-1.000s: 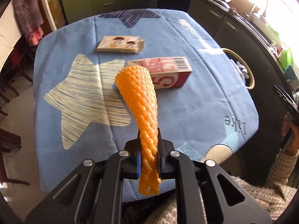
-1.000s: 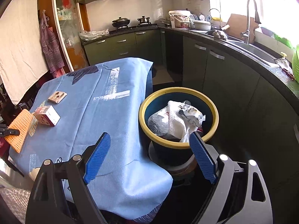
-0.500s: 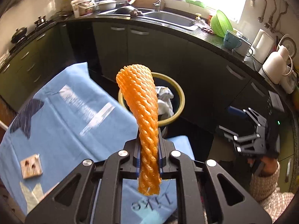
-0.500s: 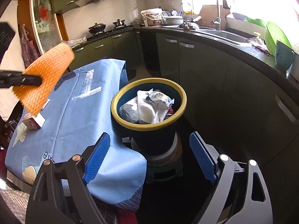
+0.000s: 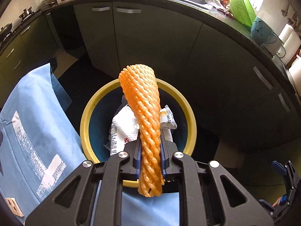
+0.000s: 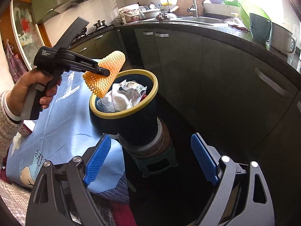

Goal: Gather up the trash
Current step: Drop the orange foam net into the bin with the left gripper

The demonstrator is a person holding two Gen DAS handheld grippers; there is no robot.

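Foam net (image 5: 140, 101) pinched in left gripper (image 5: 150, 155), jaws just easing apart, above bin's (image 5: 191, 124) yellow rim for dropping; right gripper (image 6: 150, 160) spread, idle.

Dark green curved cabinets (image 6: 216, 60) under black countertop (image 6: 235, 31); sink tap (image 6: 193, 1) (window glare behind); blue-clothed table (image 5: 28, 128).

A table under a blue cloth (image 6: 56, 124) lies left of the open right gripper (image 6: 150, 158); a carton (image 6: 26, 130) and a small box (image 5: 14, 206) rest on it.
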